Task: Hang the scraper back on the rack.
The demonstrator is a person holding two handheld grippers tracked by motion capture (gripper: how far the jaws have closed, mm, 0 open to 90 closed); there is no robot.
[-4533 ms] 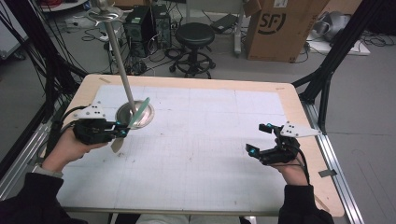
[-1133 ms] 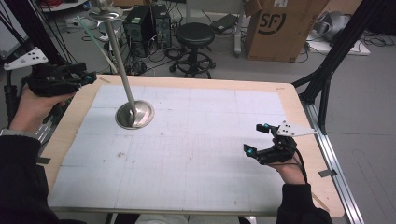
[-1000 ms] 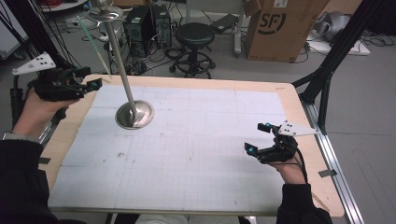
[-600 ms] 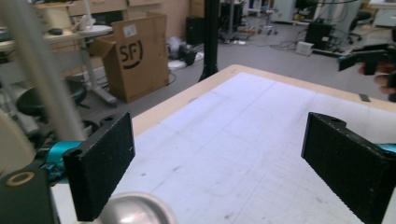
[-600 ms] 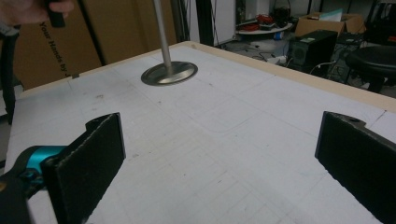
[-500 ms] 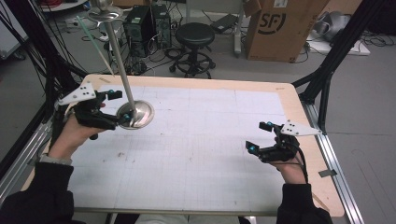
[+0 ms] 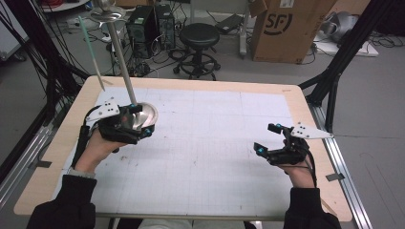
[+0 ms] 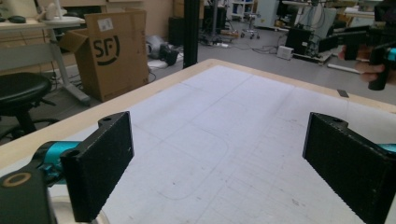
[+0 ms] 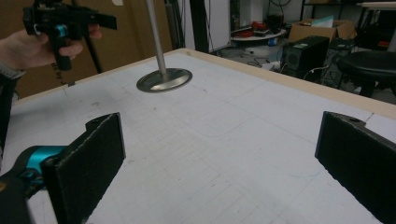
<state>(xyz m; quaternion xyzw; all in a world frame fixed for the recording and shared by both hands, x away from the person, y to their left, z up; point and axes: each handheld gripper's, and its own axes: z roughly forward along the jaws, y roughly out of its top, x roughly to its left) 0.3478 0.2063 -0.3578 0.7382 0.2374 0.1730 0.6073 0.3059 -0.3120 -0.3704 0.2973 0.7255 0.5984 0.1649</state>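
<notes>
Behind the table (image 7: pixel 200 95), a stool (image 7: pixel 201 36); beside it, a box (image 7: pixel 282 28).

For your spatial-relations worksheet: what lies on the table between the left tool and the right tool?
Nothing: the high view shows bare gridded mat between the left tool and the right tool.

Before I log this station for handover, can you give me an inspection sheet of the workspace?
Surface: white gridded mat on a wood-edged table, faint marks.
Job's things: metal stand with round base and tall pole, far left of the mat.
Clutter: nothing seen on the mat.
Tongs: left tongs open, over the stand's base; right tongs open, near the right edge, both empty.
Cables: black cable trails from the right tongs.
Surroundings: stool, cardboard box, computer towers, floor wiring.
</notes>
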